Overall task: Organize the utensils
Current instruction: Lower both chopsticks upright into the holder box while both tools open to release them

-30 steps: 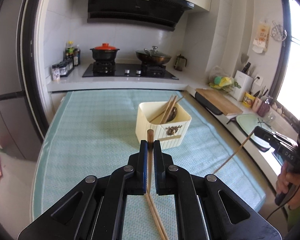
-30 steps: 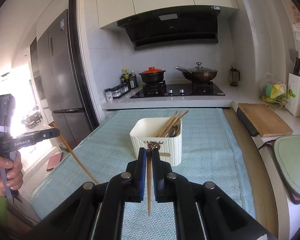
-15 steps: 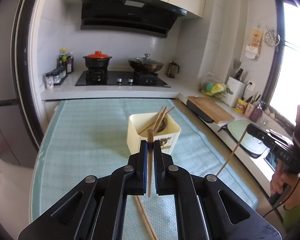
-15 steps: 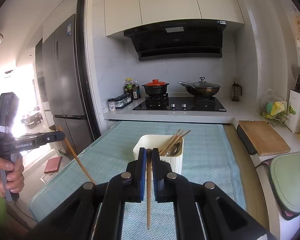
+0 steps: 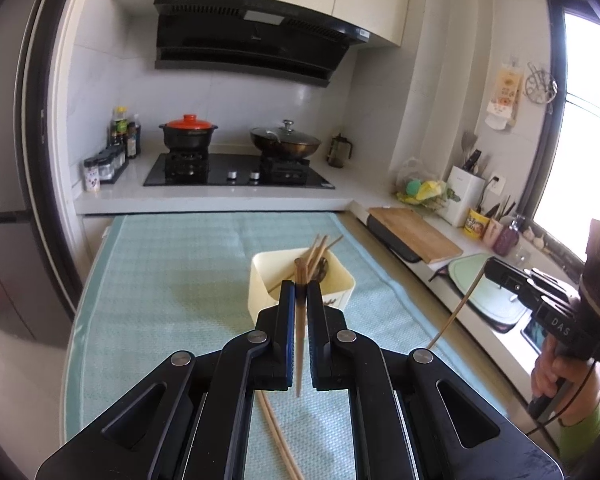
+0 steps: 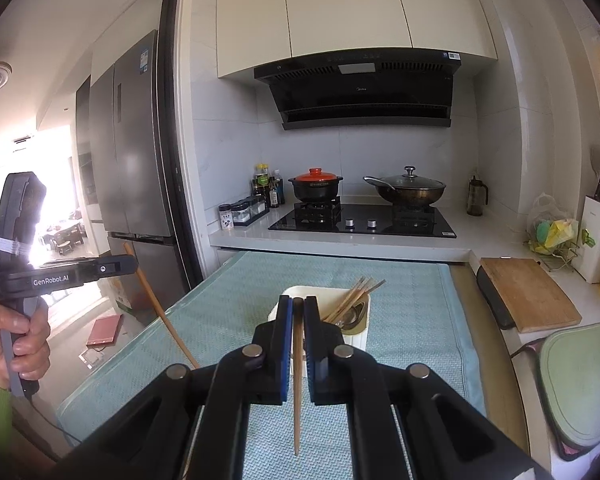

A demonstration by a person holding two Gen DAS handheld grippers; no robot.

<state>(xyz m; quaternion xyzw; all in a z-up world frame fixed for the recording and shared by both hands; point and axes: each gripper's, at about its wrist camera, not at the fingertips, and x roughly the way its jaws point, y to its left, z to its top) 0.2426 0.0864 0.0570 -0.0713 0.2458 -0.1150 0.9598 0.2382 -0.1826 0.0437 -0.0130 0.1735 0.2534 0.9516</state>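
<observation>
The table is covered by a light teal cloth [image 5: 172, 280]. A cream utensil holder [image 5: 260, 296] stands on it; near the holder, two loose chopsticks [image 5: 276, 432] lie flat.

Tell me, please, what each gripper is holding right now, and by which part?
The left gripper pinches one wooden chopstick near its thick top end. The right gripper likewise clamps its own chopstick near the top, tip hanging down.
</observation>
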